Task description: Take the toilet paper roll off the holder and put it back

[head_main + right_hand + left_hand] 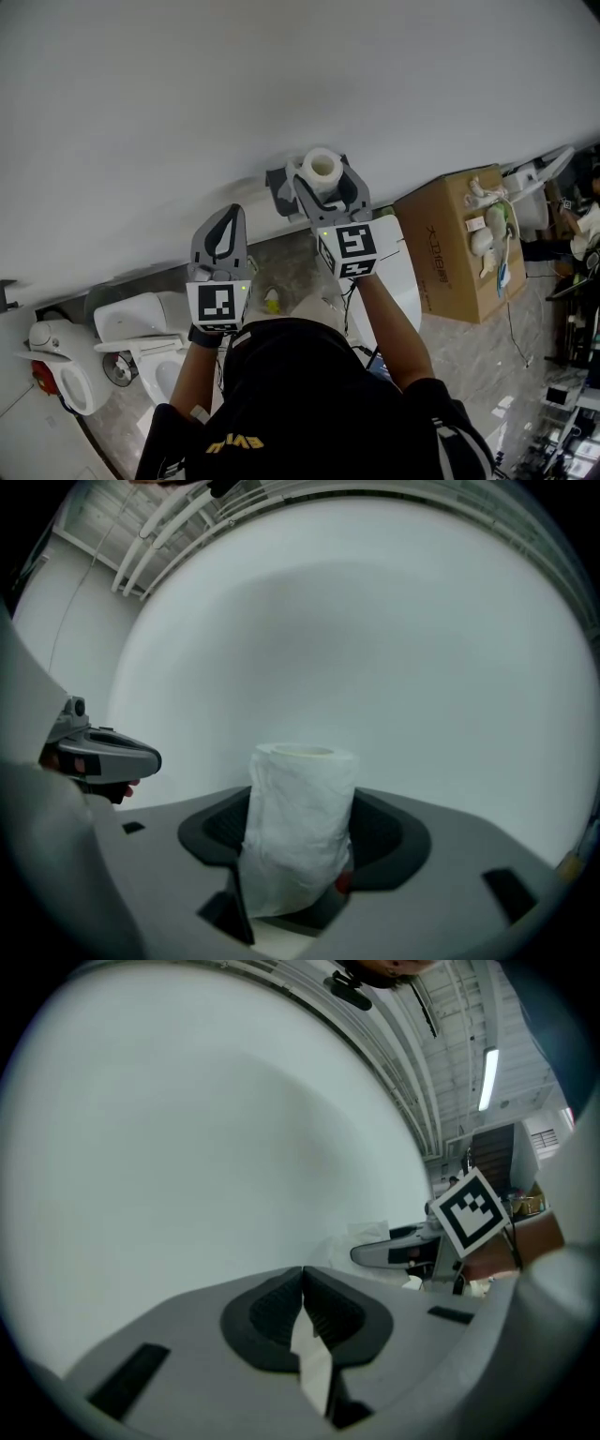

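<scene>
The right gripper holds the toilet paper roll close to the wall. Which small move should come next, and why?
Probably ease the right gripper a little sideways toward the grey holder on the wall and line the toilet paper roll up with it. The jaws clamp the roll upright and free of the holder, which sits just beside it in the head view.

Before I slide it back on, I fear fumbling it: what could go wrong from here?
The right gripper clamps the toilet paper roll by its soft, crumpled wrap; it could squash or slip. The holder sits partly hidden behind that gripper in the head view, so lining up might miss.
</scene>
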{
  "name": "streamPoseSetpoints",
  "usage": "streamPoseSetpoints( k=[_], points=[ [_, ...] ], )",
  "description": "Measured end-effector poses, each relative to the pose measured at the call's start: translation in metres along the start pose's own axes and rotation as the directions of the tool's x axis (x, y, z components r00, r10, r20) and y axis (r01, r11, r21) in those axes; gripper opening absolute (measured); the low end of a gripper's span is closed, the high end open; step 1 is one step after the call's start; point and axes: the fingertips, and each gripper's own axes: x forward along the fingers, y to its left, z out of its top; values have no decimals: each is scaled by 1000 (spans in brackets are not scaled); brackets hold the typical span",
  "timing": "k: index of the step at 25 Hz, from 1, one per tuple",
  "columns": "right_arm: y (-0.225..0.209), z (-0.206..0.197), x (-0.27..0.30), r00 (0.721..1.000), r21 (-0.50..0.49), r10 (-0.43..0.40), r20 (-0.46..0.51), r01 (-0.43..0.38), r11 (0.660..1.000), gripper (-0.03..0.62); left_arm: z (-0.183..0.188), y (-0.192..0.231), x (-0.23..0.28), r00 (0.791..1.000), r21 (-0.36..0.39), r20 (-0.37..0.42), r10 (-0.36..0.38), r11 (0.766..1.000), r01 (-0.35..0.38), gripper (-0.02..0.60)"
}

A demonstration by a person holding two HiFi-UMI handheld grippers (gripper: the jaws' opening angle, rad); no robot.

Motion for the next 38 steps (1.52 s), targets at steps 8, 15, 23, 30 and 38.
streamPoseSetpoints(
  k=[8,15,23,30,38],
  points=[
    [-1,-1,-1,1000,11,-2,-3,2,1000,290,0,1,-4,1000,-7,2,-1,1000,1,12],
    [-1,1,0,1000,15,7,-7,-7,1000,293,1,3,-8,1000,-11,9,-1,1000,1,12],
    [-2,2,-2,1000,17,-9,-10,9,1000,321,5,8,-14,1000,-4,21,4,1000,-4,12],
    [-2,5,-12,1000,34,-20,-6,20,999,348,4,29,-19,999,7,30,41,999,-41,12],
    [-9,9,-28,999,47,-50,-2,50,998,350,10,17,-22,999,14,46,8,1000,-9,12]
  ],
)
